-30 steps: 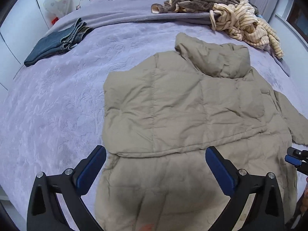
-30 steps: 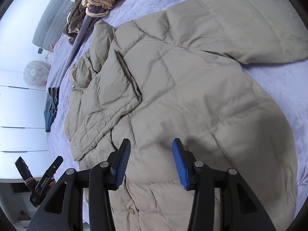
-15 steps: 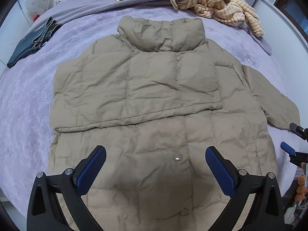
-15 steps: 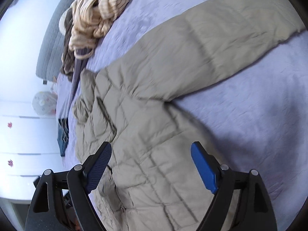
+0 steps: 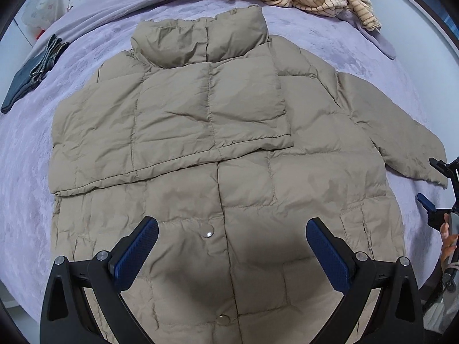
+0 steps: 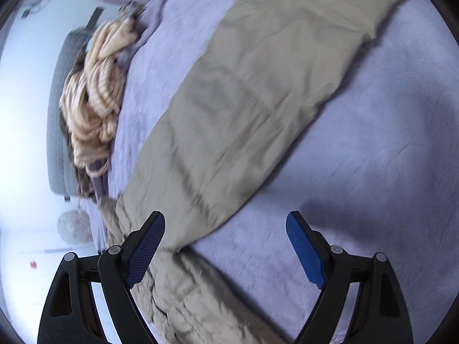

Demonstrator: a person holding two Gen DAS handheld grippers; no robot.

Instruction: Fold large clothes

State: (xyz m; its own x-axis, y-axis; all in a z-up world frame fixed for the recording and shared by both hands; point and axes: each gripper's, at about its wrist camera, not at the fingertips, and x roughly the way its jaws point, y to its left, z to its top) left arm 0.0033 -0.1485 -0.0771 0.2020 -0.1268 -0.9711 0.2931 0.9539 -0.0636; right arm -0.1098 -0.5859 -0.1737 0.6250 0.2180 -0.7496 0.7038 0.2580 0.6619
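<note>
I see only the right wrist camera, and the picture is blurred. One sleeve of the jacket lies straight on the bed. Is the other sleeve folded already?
Observer: Yes. In the left wrist view the other sleeve lies folded across the front of the jacket, just below the collar.
Operator: Where is the left gripper?
Observer: The left gripper is open above the lower front of the jacket, near the snap buttons, and holds nothing.
Operator: Is anything else lying on that side?
Observer: Folded jeans lie near the edge of the bed, apart from the jacket.
</note>
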